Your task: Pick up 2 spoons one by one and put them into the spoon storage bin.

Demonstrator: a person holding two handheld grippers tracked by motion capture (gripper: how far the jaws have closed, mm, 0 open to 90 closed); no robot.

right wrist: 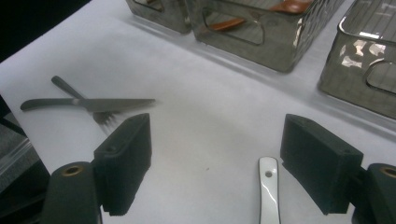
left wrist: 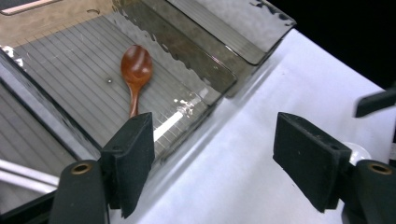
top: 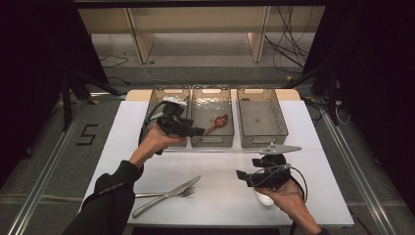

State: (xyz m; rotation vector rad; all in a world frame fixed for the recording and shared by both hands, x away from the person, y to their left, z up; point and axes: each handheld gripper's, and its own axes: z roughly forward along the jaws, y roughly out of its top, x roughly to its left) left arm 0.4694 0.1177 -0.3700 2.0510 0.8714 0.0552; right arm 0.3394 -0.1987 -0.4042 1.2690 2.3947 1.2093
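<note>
Hovering over the front edge of the bins, the left gripper (top: 198, 131) is showing its 2 black jaws standing wide apart with nothing between them. In the left gripper view, the gap between its jaws is looking down on bare white table (left wrist: 261, 154), and the wooden spoon (left wrist: 135, 74) is lying just beyond the left jaw, flat on the ribbed floor of the middle bin (top: 212, 116), bowl pointing away from the jaws. From above, the spoon (top: 217, 123) is resting slightly slanted, toward the right side of that bin.

The right gripper (top: 241, 175) is hanging low over the near right part of the table, its jaws also spread wide and gripping nothing. In the right gripper view, a white spoon handle (right wrist: 269, 189) is lying on the table between its jaws, closer to the right jaw, though I cannot tell whether it is touching it.

Farther out, 3 clear smoky bins are sitting in a row at the far side of the table; the left bin (top: 166, 93) and the right bin (top: 262, 117) are flanking the middle one. A knife (top: 166, 196) and a fork (top: 183, 193) are lying crossed near the front left.
</note>
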